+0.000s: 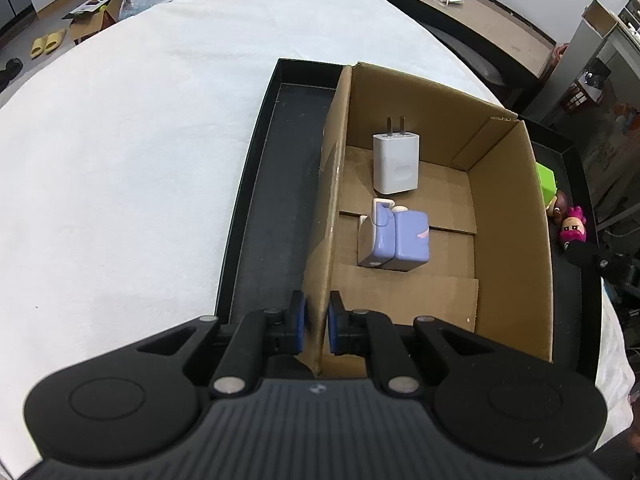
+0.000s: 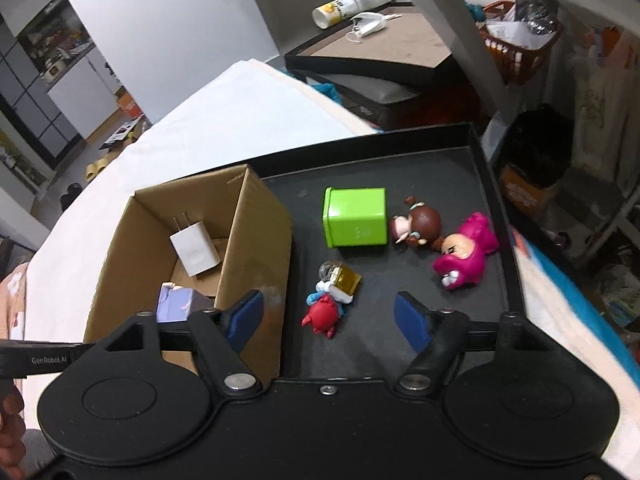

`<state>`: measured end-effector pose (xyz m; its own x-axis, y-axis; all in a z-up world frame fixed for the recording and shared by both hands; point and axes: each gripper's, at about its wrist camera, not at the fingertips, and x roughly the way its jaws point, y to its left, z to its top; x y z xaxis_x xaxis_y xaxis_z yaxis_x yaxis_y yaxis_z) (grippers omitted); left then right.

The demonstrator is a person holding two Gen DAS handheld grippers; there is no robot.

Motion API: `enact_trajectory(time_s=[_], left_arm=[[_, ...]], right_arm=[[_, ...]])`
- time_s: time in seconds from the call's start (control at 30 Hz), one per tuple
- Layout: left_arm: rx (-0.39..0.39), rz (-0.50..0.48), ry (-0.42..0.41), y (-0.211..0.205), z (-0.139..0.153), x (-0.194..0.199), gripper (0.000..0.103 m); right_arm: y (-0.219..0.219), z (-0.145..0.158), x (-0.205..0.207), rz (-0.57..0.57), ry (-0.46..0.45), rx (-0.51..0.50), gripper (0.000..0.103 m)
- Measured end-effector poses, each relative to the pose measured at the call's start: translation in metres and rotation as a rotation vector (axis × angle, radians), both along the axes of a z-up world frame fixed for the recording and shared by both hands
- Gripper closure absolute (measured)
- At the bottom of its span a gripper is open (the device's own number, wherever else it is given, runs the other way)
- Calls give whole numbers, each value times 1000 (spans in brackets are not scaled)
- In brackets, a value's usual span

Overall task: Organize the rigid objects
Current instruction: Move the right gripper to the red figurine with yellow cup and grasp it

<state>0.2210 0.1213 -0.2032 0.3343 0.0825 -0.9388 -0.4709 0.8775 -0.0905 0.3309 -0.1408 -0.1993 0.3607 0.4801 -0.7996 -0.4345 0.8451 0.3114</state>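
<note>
A cardboard box (image 1: 504, 216) stands in a black tray (image 1: 260, 184). Inside lie a white charger (image 1: 396, 164) and a purple block toy (image 1: 396, 240). My left gripper (image 1: 317, 320) is shut on the box's left wall near its front corner. In the right wrist view the box (image 2: 256, 232) is at left with the charger (image 2: 195, 254) in it. My right gripper (image 2: 328, 318) is open and empty above a red and blue figure (image 2: 325, 312). A green cube (image 2: 355, 217), a gold keychain (image 2: 340, 278), a brown doll (image 2: 418, 226) and a pink doll (image 2: 464, 256) lie on the tray (image 2: 496, 216).
The tray sits on a white cloth-covered table (image 1: 128, 152). A second black tray with a cardboard sheet (image 2: 392, 44), a mask and a bottle stands behind. A red basket (image 2: 520, 44) and room clutter are at the right.
</note>
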Motion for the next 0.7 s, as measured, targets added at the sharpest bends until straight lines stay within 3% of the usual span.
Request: enact_trajectory(time_s=[0.23, 0.47, 0.7], left_arm=[[10, 3, 17, -1, -2, 3, 93], [12, 9, 31, -1, -4, 4, 93], [13, 9, 42, -1, -6, 7, 93]], right_arm=[[5, -18, 5, 17, 34, 12, 39], [11, -39, 20, 4, 79, 17, 53], [11, -52, 35, -42, 145, 64, 55]])
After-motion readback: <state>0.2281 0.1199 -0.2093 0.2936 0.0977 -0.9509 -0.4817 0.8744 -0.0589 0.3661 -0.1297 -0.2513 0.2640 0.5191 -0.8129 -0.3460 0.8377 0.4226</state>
